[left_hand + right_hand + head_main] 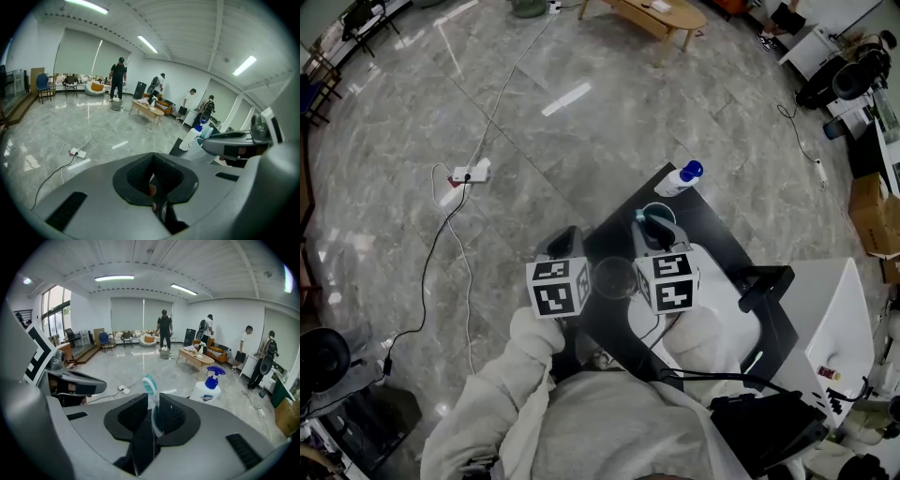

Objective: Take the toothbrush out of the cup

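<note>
Holding one toothbrush (150, 385) with its teal head up, the right gripper (152, 402) has its two jaws clamped on the handle, with one cup (669, 212) at its 12 o'clock on one black table (717, 230). One left gripper (152, 177) sits at the right's 9 o'clock, jaws together on nothing. One pump bottle (679, 180) stands at the cup's 1 o'clock, and four people (164, 329) stand far behind.

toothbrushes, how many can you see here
1. A teal and white toothbrush stands head up, gripped between the jaws of the right gripper. The gripper covers much of the cup in the head view, so another could be hidden inside.
</note>
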A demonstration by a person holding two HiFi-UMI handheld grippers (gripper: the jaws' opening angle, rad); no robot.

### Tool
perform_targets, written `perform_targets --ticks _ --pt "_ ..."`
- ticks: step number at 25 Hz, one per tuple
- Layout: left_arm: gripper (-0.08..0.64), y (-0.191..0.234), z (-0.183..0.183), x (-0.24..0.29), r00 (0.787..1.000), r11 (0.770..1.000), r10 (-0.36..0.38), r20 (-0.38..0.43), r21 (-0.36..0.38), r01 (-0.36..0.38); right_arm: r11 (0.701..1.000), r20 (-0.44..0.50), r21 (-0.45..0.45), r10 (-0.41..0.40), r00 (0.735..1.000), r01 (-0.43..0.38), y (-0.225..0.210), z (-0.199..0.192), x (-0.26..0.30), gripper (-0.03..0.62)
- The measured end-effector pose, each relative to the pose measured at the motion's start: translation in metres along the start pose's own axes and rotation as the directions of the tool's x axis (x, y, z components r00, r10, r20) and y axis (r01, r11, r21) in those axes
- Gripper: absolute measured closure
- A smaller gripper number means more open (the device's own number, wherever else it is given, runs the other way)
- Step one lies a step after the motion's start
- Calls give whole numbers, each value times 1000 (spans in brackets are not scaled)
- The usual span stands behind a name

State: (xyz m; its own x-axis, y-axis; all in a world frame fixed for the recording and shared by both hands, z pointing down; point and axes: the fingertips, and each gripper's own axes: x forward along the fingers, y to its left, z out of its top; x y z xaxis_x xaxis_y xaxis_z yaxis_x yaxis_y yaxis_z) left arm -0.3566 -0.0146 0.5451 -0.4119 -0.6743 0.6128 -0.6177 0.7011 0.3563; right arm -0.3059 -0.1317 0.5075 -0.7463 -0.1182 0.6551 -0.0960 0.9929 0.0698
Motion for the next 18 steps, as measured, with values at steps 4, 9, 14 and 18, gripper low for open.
perform_targets --ticks 4,9,14,18 --pt "560 1 0 -1 1000 1000 1 1 -6 -1 1000 8 2 -18 1000 18 -1 3 0 518" --pt "560 0 1 -1 1000 1000 -3 -7 0 3 999 38 27 -45 998 44 -8 9 -2 535" --pt "560 3 0 4 1000 1000 -4 -13 6 4 993 75 91 -77 994 71 -22 13 -2 546" --pt "560 0 5 6 1000 1000 -12 -11 14 13 987 110 133 -100 989 85 -32 18 -12 548"
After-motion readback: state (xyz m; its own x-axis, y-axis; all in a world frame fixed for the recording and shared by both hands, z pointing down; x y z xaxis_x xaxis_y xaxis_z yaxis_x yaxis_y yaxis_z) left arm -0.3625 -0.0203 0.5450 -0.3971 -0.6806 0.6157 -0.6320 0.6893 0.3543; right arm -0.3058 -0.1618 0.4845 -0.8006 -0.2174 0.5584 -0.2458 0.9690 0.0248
